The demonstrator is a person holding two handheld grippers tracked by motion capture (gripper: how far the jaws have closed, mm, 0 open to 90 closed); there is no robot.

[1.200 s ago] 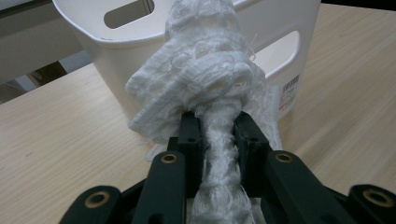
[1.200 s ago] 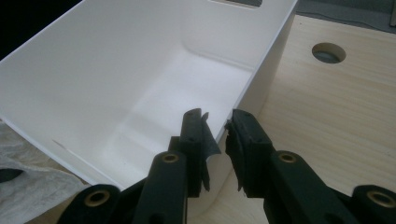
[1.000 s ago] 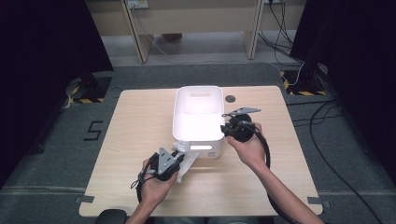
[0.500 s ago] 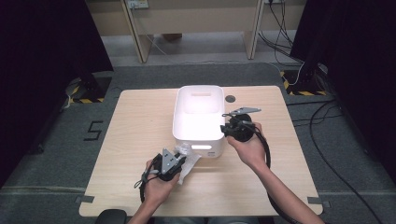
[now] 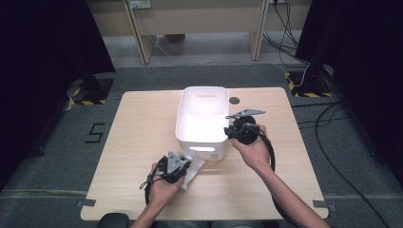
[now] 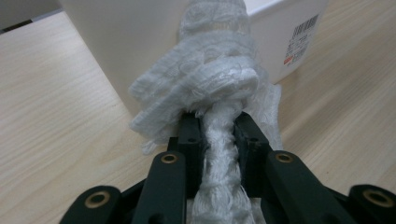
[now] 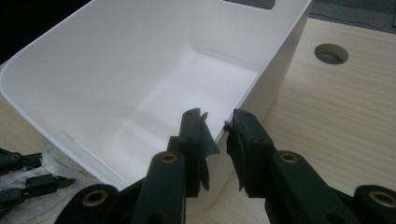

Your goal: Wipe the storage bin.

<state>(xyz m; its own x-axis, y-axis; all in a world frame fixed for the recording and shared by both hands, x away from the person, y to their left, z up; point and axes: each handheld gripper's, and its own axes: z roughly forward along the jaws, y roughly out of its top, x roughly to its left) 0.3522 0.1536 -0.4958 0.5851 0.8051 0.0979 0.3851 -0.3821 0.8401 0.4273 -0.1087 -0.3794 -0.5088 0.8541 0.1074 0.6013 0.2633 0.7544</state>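
Cloth [image 6: 219, 84], white, loosely woven and frayed, bunched into a knot-like wad. It is clamped between the jaws of the left gripper [image 6: 218, 128], a twisted strand of it running down between them. In the high view the cloth [image 5: 194, 167] lies just beside the near wall of the bin, towards the tabletop's near edge, left of centre.

Bin [image 5: 202, 122], white plastic, rectangular, open-topped, with rounded corners; it stands upright at the middle of the tabletop [image 5: 138, 123]. A handle slot is cut in its far wall, and a barcode label [image 6: 302, 39] is stuck on its near wall. Its inside [image 7: 154, 79] holds nothing visible.

Left gripper [image 5: 175, 167], black, held in the person's left hand [image 5: 161, 187] near the tabletop's near edge, pointing at the bin.

Right gripper [image 7: 217, 126], black, held in the right hand [image 5: 254, 149] at the bin's right wall. Its jaws stand narrowly apart astride the rim of that wall, one inside and one outside; whether they press on the wall cannot be told.

Tabletop, pale wood grain, with a round hole [image 5: 234, 100] near its far edge, just right of the bin.
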